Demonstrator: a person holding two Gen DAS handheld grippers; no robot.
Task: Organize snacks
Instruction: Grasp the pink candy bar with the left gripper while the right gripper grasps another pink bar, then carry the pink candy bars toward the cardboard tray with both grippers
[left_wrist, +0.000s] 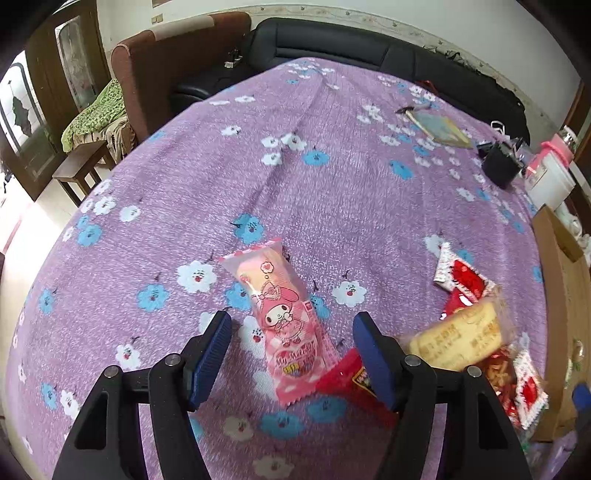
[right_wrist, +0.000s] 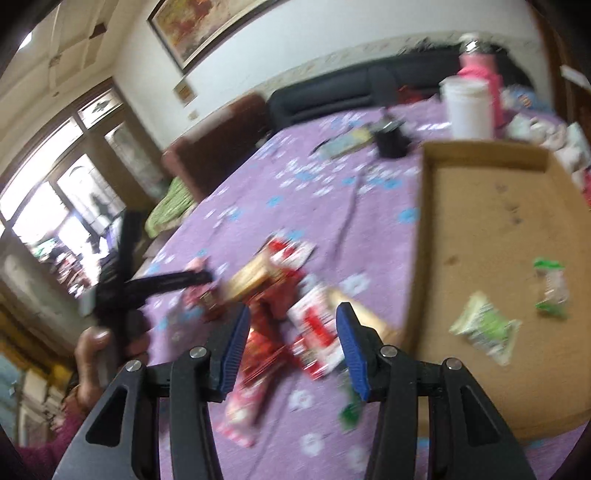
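In the left wrist view my left gripper (left_wrist: 291, 325) is open, low over a pink cartoon snack packet (left_wrist: 280, 321) lying between its fingers on the purple cloth. A red packet (left_wrist: 347, 380) lies by its right finger. A yellow cake packet (left_wrist: 458, 336) and red-and-white packets (left_wrist: 461, 277) lie to the right. In the blurred right wrist view my right gripper (right_wrist: 291, 317) is open above a pile of red-and-white snack packets (right_wrist: 314, 325). A cardboard box (right_wrist: 491, 206) to its right holds two green packets (right_wrist: 484, 325). The left gripper (right_wrist: 173, 280) shows at the left.
A white container (right_wrist: 467, 107), a pink bottle (right_wrist: 480, 70), a black object (right_wrist: 391, 140) and a flat book (left_wrist: 439, 127) stand at the table's far side. The box edge (left_wrist: 565, 295) is at the right. A black sofa (left_wrist: 369, 44) and brown armchair (left_wrist: 177, 59) stand behind.
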